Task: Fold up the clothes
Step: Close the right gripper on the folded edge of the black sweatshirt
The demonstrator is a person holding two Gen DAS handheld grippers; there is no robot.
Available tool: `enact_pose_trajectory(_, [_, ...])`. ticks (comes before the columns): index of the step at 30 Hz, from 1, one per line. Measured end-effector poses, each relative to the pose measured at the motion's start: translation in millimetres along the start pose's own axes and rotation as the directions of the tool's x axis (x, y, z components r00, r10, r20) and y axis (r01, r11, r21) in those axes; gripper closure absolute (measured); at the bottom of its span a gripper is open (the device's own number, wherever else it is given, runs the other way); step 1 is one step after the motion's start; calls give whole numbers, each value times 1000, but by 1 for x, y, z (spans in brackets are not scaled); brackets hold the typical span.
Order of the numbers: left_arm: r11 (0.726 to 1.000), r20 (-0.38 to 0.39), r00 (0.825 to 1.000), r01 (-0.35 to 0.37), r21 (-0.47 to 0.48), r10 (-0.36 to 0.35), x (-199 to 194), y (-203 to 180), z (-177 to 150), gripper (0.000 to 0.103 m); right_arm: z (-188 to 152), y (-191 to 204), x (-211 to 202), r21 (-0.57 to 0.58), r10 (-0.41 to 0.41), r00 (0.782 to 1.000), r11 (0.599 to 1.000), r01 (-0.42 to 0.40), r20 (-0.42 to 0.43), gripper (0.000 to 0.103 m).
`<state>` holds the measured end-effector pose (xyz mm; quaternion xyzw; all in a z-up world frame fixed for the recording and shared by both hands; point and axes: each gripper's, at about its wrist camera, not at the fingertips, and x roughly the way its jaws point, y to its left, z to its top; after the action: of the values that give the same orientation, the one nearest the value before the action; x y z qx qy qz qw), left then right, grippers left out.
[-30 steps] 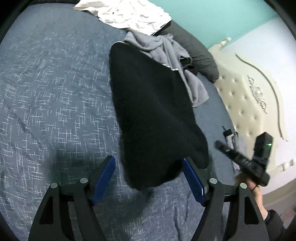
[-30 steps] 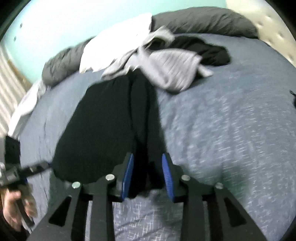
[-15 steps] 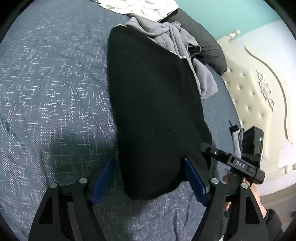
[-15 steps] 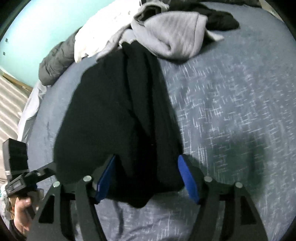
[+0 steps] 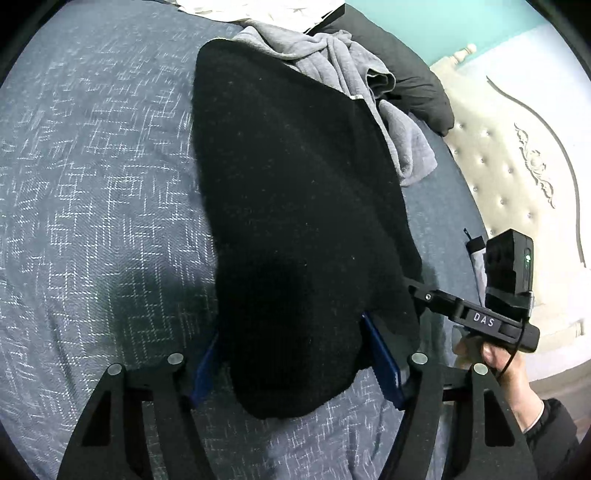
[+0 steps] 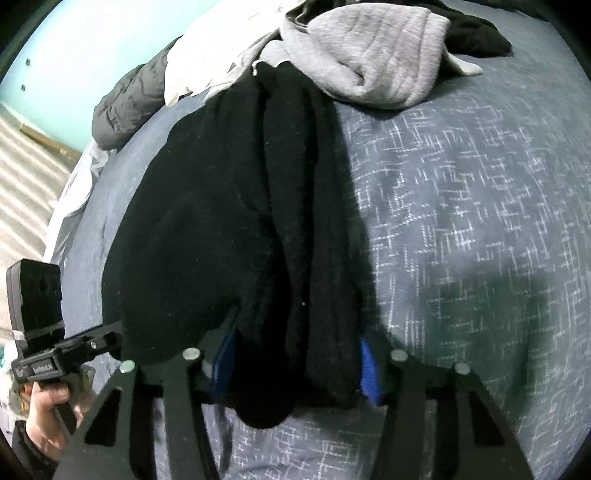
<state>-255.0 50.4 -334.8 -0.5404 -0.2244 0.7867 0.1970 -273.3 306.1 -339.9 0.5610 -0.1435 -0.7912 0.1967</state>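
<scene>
The bed, covered in a blue-grey spread with a white crosshatch print, carries a long black knitted garment laid flat down its middle. At the garment's far end a heap of other clothes lies against and partly over it: a crumpled light grey sweatshirt, a white cloth, a further black piece, and a dark grey pillow behind them. A cream tufted headboard with carved trim stands past the bed's edge, under a teal wall. My left hand-held gripper sits at the garment's near end with its blue pads spread to either side of the cloth; the jaws have just been closing, the hem lies between them, and the right-hand pad lies against the fabric's edge, though I cannot tell whether either pad presses on it. My right hand-held gripper straddles a bunched, rolled fold of the same garment at its near end; its jaws have likewise just been closing, its blue pads flank the fold and stand close against it. In the left wrist view my right hand grasps the handle of its black device; in the right wrist view my left hand does the same.
</scene>
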Motion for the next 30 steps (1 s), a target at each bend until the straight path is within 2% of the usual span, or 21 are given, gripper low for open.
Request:
enact_pose_trajectory(4, [1000,-3,1000,-1,-1,1,3,5,3,27,4,-5,7,22,31,999,999,-31,-11,40])
enact_pose_trajectory(7, [1000,6,1000,-4,18,4,6,2,2,27,5,-1,8,8,17,1000,1000,-17,-1,39])
enact_pose_trajectory(10, [999,6,1000,-16,45,16,5,-5,2,30,3,3,7,-14,1,1000,1000,-1,9,46])
enact_pose_trajectory(12, [998,8,1000,-20,61,19,2,-8,3,30,2,5,4,-21,4,1000,1000,-4,9,61])
enact_pose_trajectory(13, [998,7,1000,-16,59,15,3,-8,5,30,3,6,2,-26,4,1000,1000,-4,8,62])
enact_pose_trajectory(16, [999,2,1000,0,40,0,7,-1,6,29,4,6,2,-41,4,1000,999,-5,-5,61])
enact_pose_trajectory(18, [999,7,1000,9,36,-9,8,1,6,28,4,2,6,-8,19,1000,1000,-19,-16,51])
enact_pose_trajectory(21, [999,13,1000,4,54,-4,10,-1,5,28,6,6,9,-4,12,1000,1000,-12,-12,50])
enact_pose_trajectory(25, [998,15,1000,-1,59,0,12,-5,7,28,5,7,9,-22,11,1000,1000,-11,-2,53])
enact_pose_trajectory(27, [998,16,1000,0,58,-1,13,-7,8,28,5,6,9,-20,18,1000,1000,-18,0,58])
enact_pose_trajectory(30, [998,16,1000,2,57,-3,13,-7,9,28,4,5,8,-21,20,1000,1000,-20,-1,58])
